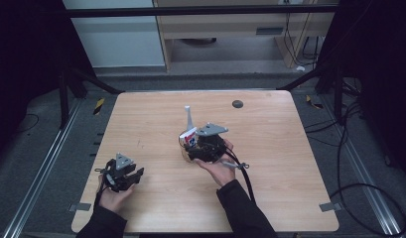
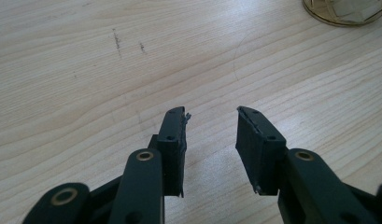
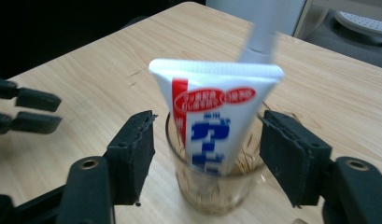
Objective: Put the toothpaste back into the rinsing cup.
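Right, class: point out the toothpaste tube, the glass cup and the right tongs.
toothpaste tube [image 3: 212, 121]: right gripper view, on its printed front.
glass cup [image 3: 216, 191]: right gripper view, on its front wall.
right tongs [image 3: 207, 154]: right gripper view, midway between the open tips, either side of the cup.

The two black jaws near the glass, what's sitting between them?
In the right gripper view, the right gripper stands open with a glass cup between its jaws. A white toothpaste tube stands in the cup. The jaws aren't touching either.

Clear glass cup [image 3: 212, 186]; glossy plastic tube [image 3: 212, 116]; wood-grain table [image 1: 156, 124].
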{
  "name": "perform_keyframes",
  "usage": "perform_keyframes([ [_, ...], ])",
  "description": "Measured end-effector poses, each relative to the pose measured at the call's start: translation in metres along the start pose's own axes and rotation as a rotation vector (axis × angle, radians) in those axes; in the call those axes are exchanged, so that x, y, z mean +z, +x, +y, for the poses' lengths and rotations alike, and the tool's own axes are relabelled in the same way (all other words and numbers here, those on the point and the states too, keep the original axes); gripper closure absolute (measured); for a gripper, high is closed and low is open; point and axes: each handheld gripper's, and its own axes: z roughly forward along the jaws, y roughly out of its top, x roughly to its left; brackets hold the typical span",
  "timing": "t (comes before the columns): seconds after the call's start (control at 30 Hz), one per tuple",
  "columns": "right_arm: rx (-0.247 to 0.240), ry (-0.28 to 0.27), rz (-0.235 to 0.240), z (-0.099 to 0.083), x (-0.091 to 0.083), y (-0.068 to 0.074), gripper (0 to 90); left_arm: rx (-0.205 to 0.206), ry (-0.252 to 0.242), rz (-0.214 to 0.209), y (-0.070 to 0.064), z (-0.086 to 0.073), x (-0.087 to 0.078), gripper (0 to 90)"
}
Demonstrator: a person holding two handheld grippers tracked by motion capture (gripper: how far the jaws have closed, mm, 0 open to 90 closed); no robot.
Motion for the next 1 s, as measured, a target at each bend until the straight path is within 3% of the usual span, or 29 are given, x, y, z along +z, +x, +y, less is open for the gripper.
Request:
perform_keyframes([
  [0.17,0.011,0.016,0.007,-0.013,-0.025,-0.009,21.0,0.001,0.002,-0.003,-0.001,-0.001,0.001,60.8],
  [0.3,0.031,0.030,-0.011,-0.031,-0.047,-0.027,15.2,0.001,0.004,-0.003,0.000,-0.001,0.001,58.9],
  [0.5,0.112,0.058,-0.095,-0.068,-0.078,-0.065,12.6,-0.004,0.004,0.001,0.001,-0.002,0.002,55.8],
  [0.63,0.143,0.082,-0.139,-0.087,-0.094,-0.083,12.1,-0.004,-0.007,-0.002,0.001,-0.002,0.002,52.8],
  [1.0,0.186,0.095,-0.249,-0.121,-0.131,-0.113,11.5,-0.008,-0.020,0.002,0.004,-0.003,0.002,46.7],
])
